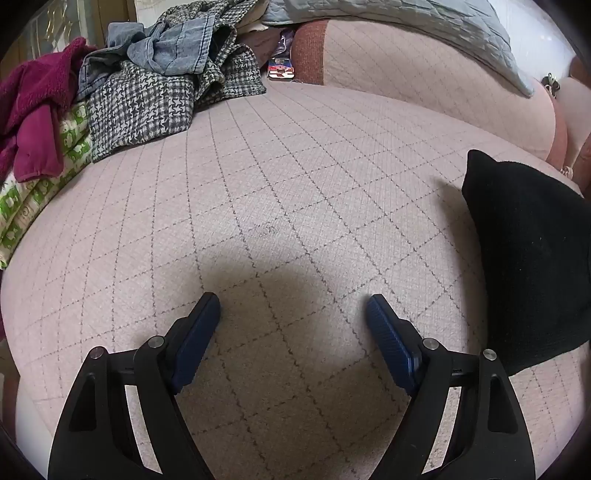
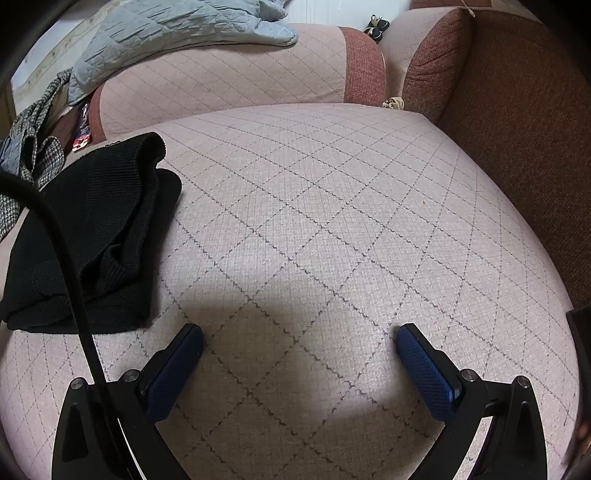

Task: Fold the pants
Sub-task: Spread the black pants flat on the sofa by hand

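Black knit pants lie folded in a compact stack on the pink quilted sofa seat. In the left wrist view the pants sit at the right edge. My left gripper is open and empty, hovering over bare seat to the left of the pants. My right gripper is open and empty, over bare seat to the right of the pants. A black cable crosses in front of the pants in the right wrist view.
A heap of clothes lies at the far left: houndstooth, denim, a magenta garment and a green print cloth. A grey quilt drapes over the sofa back. A brown armrest bounds the right.
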Tool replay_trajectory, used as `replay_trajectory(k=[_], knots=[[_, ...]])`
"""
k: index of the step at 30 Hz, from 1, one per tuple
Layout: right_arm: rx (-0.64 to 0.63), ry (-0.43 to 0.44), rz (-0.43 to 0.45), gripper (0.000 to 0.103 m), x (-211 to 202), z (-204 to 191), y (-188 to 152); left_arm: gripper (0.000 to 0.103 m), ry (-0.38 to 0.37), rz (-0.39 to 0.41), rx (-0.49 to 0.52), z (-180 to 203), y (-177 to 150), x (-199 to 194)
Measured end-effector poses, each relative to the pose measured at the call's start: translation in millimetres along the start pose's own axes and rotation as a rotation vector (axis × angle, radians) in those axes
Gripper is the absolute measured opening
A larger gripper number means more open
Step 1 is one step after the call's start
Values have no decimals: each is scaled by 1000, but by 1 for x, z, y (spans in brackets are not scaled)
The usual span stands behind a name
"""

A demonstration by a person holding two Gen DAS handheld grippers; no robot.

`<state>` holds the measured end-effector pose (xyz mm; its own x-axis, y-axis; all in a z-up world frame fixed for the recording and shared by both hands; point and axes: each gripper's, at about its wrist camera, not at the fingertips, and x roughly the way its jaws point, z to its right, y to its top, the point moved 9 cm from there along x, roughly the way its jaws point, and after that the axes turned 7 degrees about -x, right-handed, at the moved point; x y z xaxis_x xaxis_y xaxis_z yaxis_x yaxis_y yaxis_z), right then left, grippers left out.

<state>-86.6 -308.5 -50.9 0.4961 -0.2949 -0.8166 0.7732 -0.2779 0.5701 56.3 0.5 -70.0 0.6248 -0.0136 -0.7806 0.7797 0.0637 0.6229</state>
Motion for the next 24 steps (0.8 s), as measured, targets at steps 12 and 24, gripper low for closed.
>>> replay_trajectory(k=[12,24], knots=[[-1,-1,-3,103,-1,-1,0,82,18,4,14,-4,2,-3],[2,4,-2,103,2,1,0,82,18,2,14,-4,2,-1]])
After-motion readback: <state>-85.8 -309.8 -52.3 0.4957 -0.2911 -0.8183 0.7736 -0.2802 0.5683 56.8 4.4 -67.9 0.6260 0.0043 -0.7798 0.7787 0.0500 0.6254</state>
